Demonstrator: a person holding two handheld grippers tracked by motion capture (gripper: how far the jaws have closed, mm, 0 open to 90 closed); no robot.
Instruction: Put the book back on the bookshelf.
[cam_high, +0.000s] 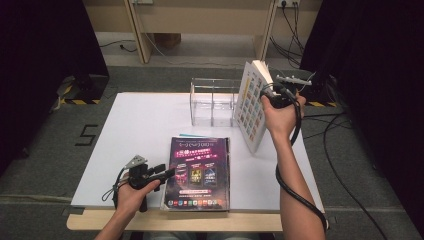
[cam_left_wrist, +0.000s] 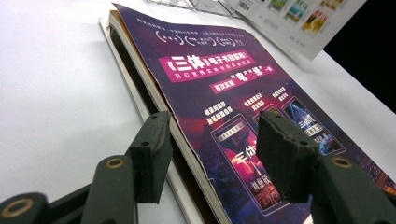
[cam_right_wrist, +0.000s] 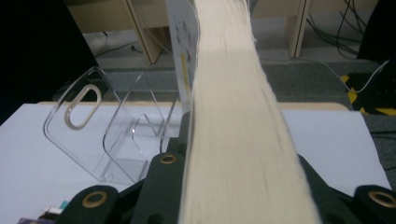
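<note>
White tabletop (cam_high: 145, 130) on a grey carpeted floor, dark curtains either side, wooden furniture legs and cables at the back. Clear acrylic rack (cam_high: 212, 102) stands at the far middle of the table.

High view: right gripper (cam_high: 272, 92) holds a thick white-covered book (cam_high: 252, 107) upright, tilted, lower corner at or just above the table, just right of the rack. Left gripper (cam_high: 167, 173) sits low at the near left, at the left edge of the purple-covered book (cam_high: 198, 172) lying flat.

Right gripper view adds the grip detail: the book's cream page edge (cam_right_wrist: 238, 140) runs up between the two black jaws, which pinch it from both sides; rack dividers visible behind on the left.

Left gripper view: jaws spread, straddling the purple book's spine edge (cam_left_wrist: 187, 154), one pad (cam_left_wrist: 152, 154) over the table side, the other (cam_left_wrist: 285, 156) above the cover. Pads not pressing. The stack's lower books show under the cover there.
</note>
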